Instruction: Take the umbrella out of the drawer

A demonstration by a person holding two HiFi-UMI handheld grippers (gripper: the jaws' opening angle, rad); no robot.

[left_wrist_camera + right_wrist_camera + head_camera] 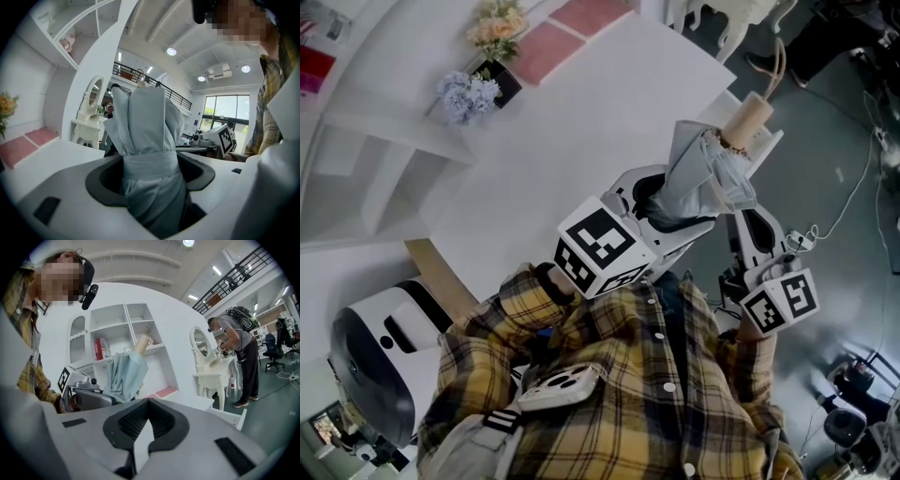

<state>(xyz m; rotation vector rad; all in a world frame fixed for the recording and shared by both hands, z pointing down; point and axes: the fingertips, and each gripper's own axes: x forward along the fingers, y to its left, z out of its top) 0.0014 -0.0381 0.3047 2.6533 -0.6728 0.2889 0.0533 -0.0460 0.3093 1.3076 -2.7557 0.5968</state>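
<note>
By the worktop's [581,122] far left corner stand two flower bunches, a pale blue one [467,94] and a peach one [497,26] behind it. Over the worktop's near edge, the left claw [151,180] is clamped on the folded grey-blue umbrella [712,173]. The left gripper view shows both jaws pressing the bunched fabric just below its wrap strap [150,164], with the canopy folds rising beyond them. The umbrella hangs in the air over the worktop's right side. It is tilted, with its wooden handle [752,117] at the far, upper end and a cord loop [779,66] trailing off it. Just off the worktop's right edge, the right claw [149,401] is closed on nothing. Its jaw tips meet, and only its own ribbed pads [133,420] show in the hollow. Past the worktop's right end a white dressing table [213,366] stands on the grey floor, and a person wearing a backpack [236,343] bends over it.
</note>
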